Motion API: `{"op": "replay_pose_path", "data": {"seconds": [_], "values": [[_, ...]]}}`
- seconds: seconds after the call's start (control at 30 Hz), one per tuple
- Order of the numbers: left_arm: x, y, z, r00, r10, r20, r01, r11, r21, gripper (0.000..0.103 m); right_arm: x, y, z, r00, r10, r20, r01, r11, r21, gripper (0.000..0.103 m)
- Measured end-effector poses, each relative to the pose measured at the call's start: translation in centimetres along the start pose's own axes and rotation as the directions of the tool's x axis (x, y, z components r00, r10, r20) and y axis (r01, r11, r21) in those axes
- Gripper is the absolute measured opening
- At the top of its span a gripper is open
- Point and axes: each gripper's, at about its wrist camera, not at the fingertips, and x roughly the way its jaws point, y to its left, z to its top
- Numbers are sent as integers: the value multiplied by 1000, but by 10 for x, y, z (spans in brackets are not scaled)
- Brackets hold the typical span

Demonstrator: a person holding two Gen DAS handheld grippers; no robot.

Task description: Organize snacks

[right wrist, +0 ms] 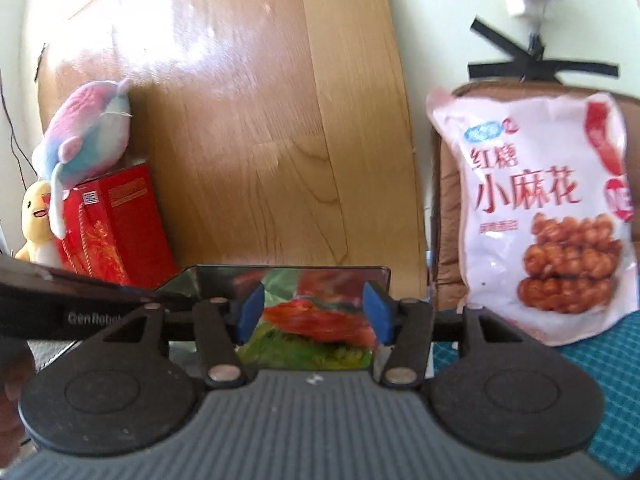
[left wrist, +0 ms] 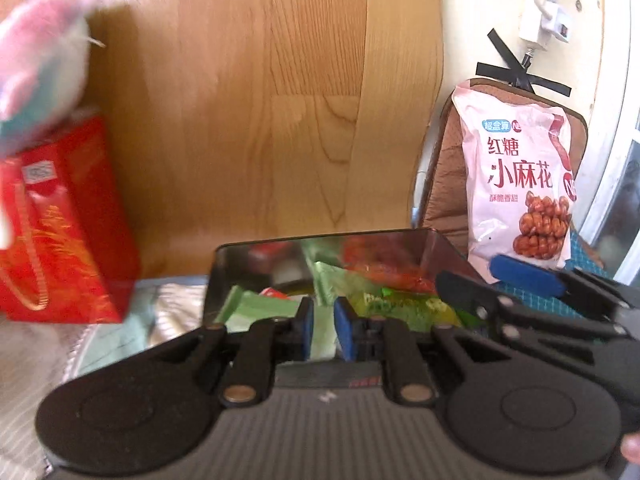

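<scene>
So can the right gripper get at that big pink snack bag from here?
Probably yes. The right gripper is open and empty over the metal tin, and the pink snack bag leans upright just beside it with nothing between them.

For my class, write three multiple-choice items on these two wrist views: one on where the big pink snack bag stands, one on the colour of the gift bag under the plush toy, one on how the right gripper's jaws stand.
1. Where is the pink snack bag?
A. Inside the tin
B. Propped upright against the brown chair back, right of the tin
C. On the gift bag

2. What colour is the gift bag under the plush toy?
A. Red
B. Blue
C. White

3. How does the right gripper stand?
A. Shut on the pink bag
B. Open, above the wrappers in the metal tin
C. Out of view

Key: 1 B, it leans on the chair; 2 A, red with gold print; 3 B, blue pads apart, pressing on nothing.
</scene>
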Motion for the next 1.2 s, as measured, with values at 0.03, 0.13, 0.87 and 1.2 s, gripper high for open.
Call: {"op": "replay_pose_path", "data": {"seconds": [0.03, 0.13, 0.87, 1.2], "values": [[-7, -2, -4, 1000, 15, 4, -15, 1000, 6, 14, -9, 3, -4, 1000, 3, 3, -3, 1000, 5, 57], [-29, -10, -19, 998, 54, 12, -54, 998, 33, 14, -31, 17, -19, 1000, 20, 0, -20, 1000, 18, 58], [-124, -31, -132, 984, 175, 43, -176, 984, 21, 75, -145, 57, -82, 996, 67, -50, -53, 966, 253, 97], [-135, -31, -149, 961, 276, 21, -276, 961, 14, 103, -154, 64, -88, 999, 4, -53, 10, 961, 275, 103]]}}
